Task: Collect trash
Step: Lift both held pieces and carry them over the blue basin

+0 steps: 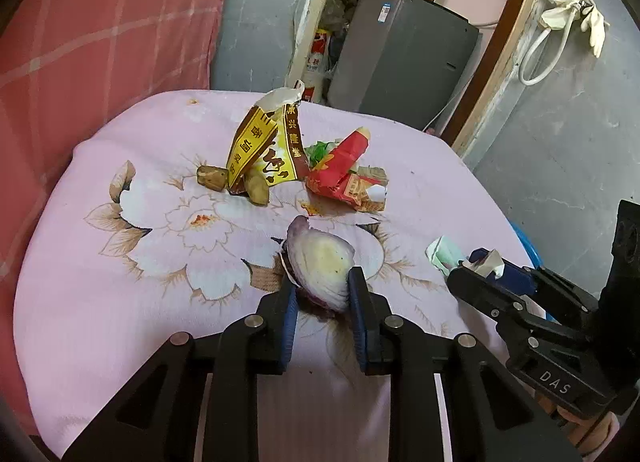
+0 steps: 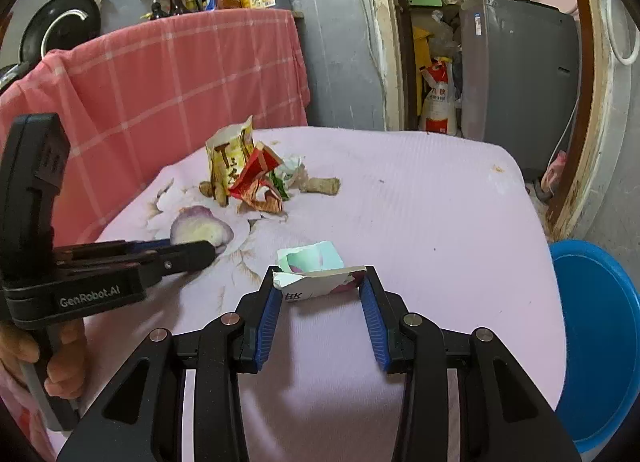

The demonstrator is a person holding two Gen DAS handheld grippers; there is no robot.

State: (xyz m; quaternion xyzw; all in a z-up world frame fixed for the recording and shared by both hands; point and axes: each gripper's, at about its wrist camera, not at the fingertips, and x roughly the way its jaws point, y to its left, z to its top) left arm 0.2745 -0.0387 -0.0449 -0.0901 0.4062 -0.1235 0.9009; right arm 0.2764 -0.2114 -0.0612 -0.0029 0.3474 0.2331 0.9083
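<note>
In the left wrist view, your left tool (image 1: 323, 285) is gripping the purple-skinned onion half (image 1: 322, 262) on the pink flowered bench (image 1: 120, 302), torn wrappers at twelve o'clock. In the right wrist view, your right tool (image 2: 320, 289) is clamping a crumpled white paper carton (image 2: 318, 282); the blue plastic basin (image 2: 600, 342) is sitting at three o'clock.

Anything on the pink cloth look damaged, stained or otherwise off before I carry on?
Yes. The yellow box is torn open at its top and stands askew among scraps. The red packet beside it is crumpled and ripped. A small orange-brown stain marks the pink cloth near its far edge. Nothing looks spilled.
</note>
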